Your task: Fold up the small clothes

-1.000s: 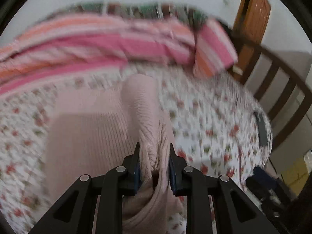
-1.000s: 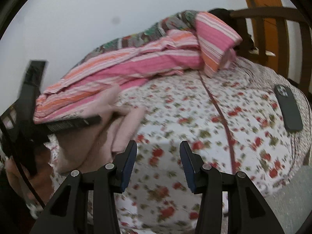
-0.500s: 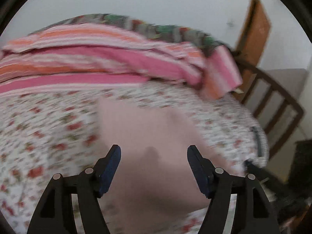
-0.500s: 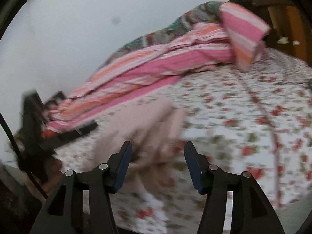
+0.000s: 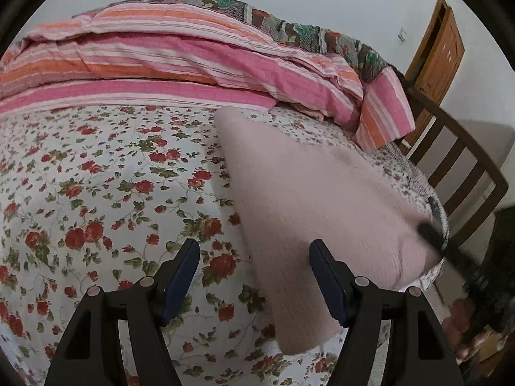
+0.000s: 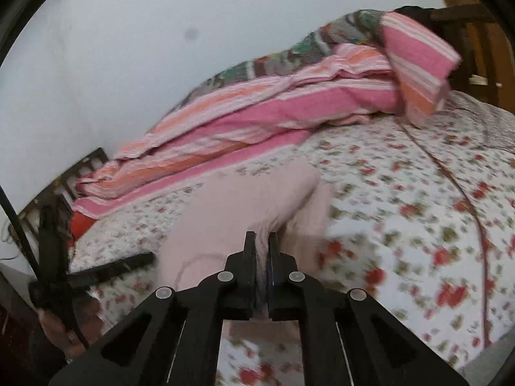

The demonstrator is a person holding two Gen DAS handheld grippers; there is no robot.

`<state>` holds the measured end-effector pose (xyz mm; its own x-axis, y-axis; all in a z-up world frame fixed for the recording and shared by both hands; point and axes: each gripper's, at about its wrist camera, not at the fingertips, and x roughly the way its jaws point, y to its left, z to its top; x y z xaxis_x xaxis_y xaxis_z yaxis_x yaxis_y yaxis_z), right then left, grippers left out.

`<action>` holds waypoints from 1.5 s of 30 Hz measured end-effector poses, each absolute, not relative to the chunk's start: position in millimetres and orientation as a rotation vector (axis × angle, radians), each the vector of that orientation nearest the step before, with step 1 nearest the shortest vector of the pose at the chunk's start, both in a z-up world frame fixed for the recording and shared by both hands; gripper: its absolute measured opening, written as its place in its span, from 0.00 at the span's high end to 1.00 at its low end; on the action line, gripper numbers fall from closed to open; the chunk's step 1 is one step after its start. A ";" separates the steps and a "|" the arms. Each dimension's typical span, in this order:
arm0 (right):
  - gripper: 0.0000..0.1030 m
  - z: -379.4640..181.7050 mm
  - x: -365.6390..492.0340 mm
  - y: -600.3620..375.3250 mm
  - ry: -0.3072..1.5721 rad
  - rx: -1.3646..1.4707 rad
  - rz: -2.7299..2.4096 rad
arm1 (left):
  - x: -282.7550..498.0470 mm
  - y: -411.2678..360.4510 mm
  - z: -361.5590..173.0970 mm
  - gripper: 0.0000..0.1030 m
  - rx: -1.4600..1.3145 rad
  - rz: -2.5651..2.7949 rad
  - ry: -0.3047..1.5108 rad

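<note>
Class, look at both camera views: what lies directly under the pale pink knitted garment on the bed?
The pink garment lies on the floral bedsheet, which shows all around it. The sheet beneath it is covered, so anything there cannot be seen. The right gripper pinches its near edge.

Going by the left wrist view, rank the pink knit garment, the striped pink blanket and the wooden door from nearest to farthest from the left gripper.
1. The pink knit garment lies just ahead and right of the open left gripper, on the floral sheet.
2. The striped pink blanket is heaped along the bed's far side.
3. The wooden door stands beyond the bed, upper right.
</note>
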<state>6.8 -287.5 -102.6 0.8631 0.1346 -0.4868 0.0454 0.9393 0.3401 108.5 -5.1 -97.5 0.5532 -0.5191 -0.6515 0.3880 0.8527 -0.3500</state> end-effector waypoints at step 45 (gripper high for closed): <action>0.67 3.8 150.1 -249.1 0.577 0.320 0.038 | 181.9 61.9 -72.6 0.34 -0.361 -0.519 0.761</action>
